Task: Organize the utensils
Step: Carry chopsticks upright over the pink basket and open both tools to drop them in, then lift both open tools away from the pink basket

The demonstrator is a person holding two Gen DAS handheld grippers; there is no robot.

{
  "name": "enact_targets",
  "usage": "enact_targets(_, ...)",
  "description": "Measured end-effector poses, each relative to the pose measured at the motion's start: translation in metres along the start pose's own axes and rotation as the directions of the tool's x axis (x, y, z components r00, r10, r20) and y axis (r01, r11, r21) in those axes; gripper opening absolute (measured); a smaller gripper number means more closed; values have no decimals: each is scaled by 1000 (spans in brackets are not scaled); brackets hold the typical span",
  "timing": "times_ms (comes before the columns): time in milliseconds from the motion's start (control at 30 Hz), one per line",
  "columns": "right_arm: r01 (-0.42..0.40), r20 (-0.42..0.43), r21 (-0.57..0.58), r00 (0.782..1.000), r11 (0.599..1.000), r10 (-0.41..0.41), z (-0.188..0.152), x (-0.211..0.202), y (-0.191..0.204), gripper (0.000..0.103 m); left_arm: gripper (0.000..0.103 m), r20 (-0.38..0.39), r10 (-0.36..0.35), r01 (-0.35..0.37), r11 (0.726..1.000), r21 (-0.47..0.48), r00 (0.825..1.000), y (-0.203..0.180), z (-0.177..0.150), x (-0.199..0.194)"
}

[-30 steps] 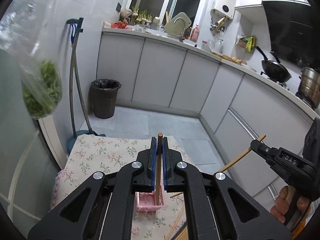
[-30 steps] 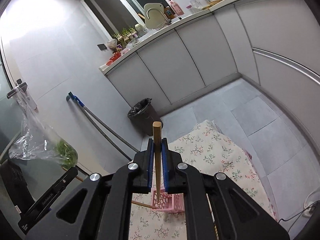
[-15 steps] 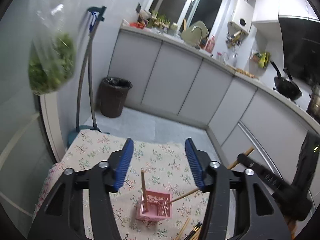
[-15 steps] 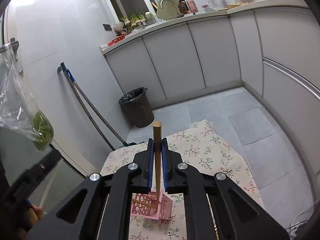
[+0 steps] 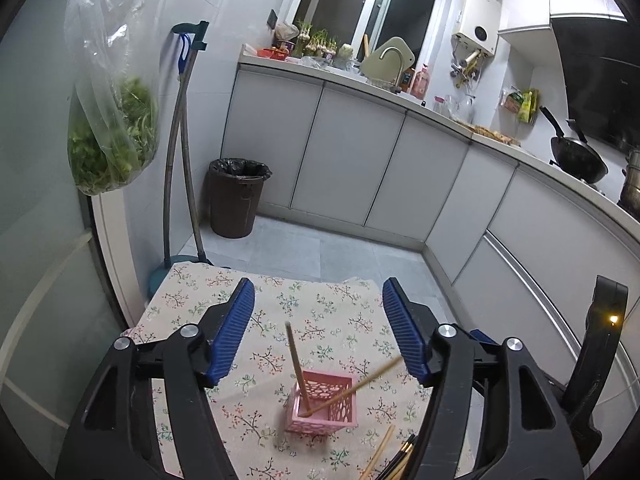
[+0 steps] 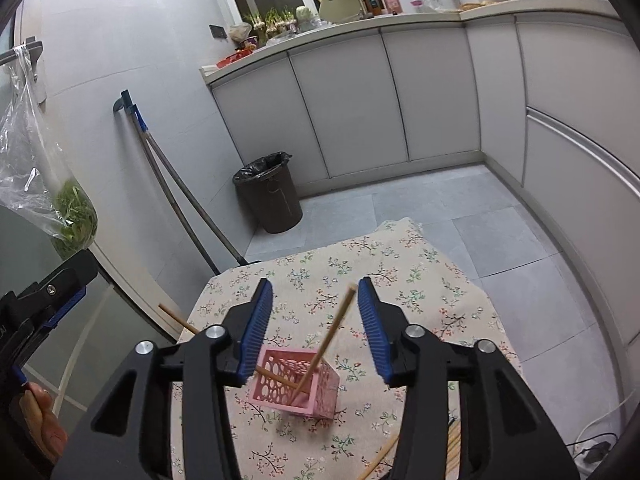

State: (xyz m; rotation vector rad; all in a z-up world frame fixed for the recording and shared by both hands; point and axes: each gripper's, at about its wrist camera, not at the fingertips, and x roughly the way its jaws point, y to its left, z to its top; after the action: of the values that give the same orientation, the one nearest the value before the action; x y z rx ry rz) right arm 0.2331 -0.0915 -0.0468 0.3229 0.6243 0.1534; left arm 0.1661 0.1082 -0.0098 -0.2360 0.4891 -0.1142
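A pink perforated basket [image 5: 322, 406] [image 6: 298, 388] stands on the floral tablecloth [image 5: 320, 316] [image 6: 400, 276]. Two wooden chopsticks lean inside it: one near upright [image 5: 296, 364], one slanting right [image 5: 360, 384]; in the right wrist view one slants up [image 6: 332, 336] and one points left [image 6: 176, 320]. My left gripper [image 5: 318, 332] is open and empty above the basket. My right gripper [image 6: 316, 324] is open and empty just above it. More chopsticks [image 5: 390, 456] [image 6: 452, 452] lie on the cloth near the front.
A dark bin [image 5: 236, 200] [image 6: 270, 192] and mop handles [image 5: 180, 160] stand beyond the table. A bag of greens [image 5: 108, 120] hangs at the left. Grey cabinets [image 5: 360, 168] line the back and right.
Both grippers have opened and let go of their chopsticks, the left first and the right after it. Both sticks now rest in the pink basket, and the grippers have pulled back.
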Motion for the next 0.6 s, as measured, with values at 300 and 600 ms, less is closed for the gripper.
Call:
enact_targets(300,60,42,-18,997,998,-59,-12,-34,-1,70,79,-17,55,-54,997,62,998,-20,-16,-13)
enact_targets(600,114,60,20,992,993,-115,-25,-70,-17,91,89,-29,80,-77,992,105,996,-30,-33,-31)
